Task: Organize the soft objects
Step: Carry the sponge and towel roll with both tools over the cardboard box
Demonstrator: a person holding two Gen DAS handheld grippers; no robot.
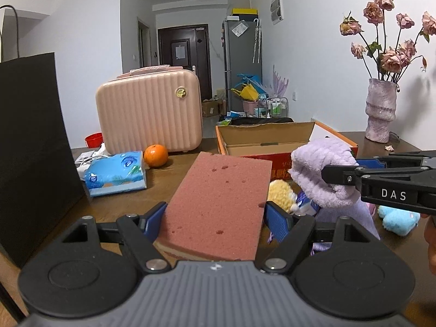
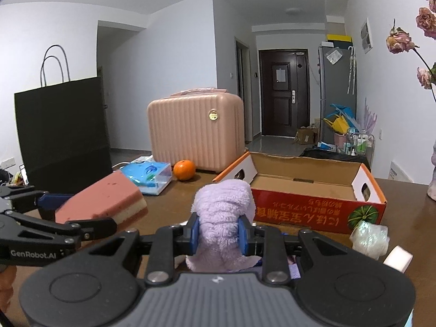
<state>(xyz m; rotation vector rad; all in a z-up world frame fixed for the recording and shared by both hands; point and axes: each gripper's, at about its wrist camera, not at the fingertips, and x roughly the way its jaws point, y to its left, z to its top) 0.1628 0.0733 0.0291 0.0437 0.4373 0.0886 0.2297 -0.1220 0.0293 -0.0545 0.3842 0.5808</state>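
Sponge (image 1: 218, 207) held — box (image 1: 261, 141) beyond.

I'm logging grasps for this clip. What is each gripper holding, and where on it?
Left gripper: the pink sponge, clamped across its long side edges. Right gripper: the purple towel, pinched around its bunched middle.

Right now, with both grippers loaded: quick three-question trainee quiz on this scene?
1. True or false: the left gripper holds the pink sponge.
2. What does the right gripper grip? A) orange B) purple fluffy towel C) tissue pack
3. Fill in: the cardboard box on the table is ____ inside.

Key: 1 true; 2 B, purple fluffy towel; 3 empty.
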